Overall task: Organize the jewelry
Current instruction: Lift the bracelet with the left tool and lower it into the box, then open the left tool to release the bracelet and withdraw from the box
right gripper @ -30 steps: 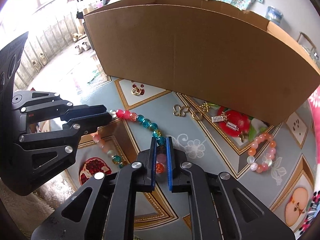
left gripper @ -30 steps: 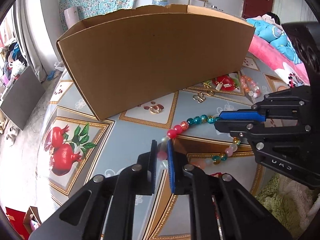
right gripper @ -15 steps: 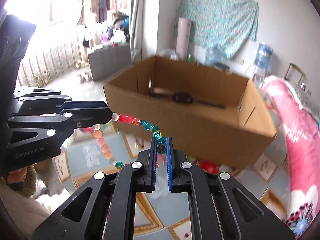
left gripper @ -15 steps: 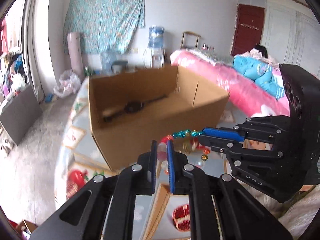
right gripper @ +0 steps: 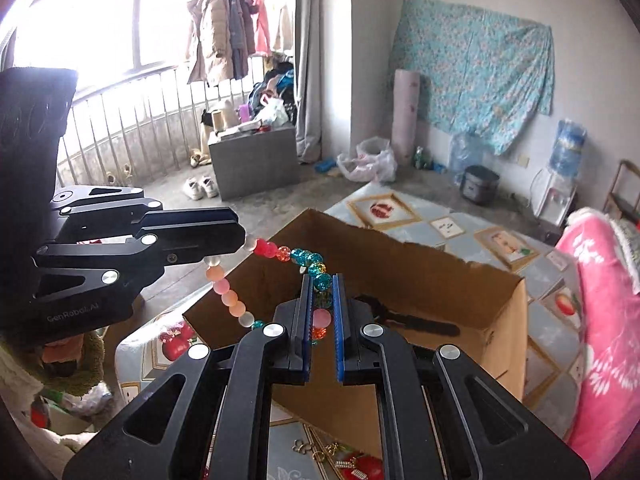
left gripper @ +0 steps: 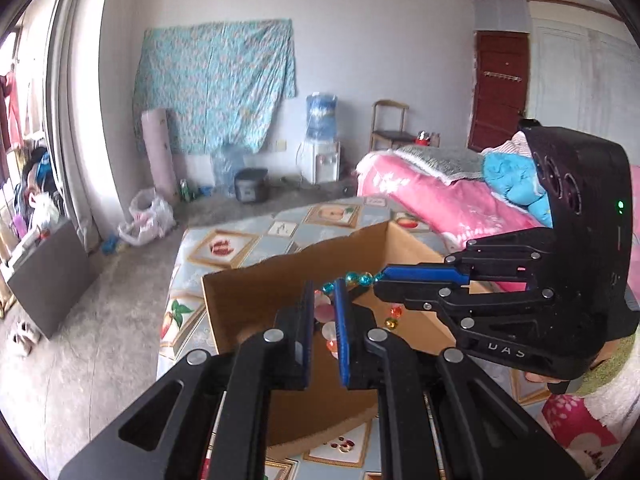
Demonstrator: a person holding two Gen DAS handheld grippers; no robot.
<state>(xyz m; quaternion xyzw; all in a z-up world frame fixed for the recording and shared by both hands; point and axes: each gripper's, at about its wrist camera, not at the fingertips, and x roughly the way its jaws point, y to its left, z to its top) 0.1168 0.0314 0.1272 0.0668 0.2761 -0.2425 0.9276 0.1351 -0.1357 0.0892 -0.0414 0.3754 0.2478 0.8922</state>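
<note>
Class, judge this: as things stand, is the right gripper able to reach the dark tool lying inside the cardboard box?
Probably not yet: the right gripper is shut on the bead bracelet, though the cardboard box is open-topped above the dark tool.

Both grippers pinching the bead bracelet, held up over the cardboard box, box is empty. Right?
Not empty. The right wrist view shows a dark long-handled object lying inside the cardboard box. The rest holds: left gripper and right gripper both pinch the bead bracelet above it.

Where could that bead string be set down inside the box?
The cardboard box floor looks bare left of the dark tool and along its near wall. The table in front is crowded with small jewelry. Both grippers hold the bead bracelet.
</note>
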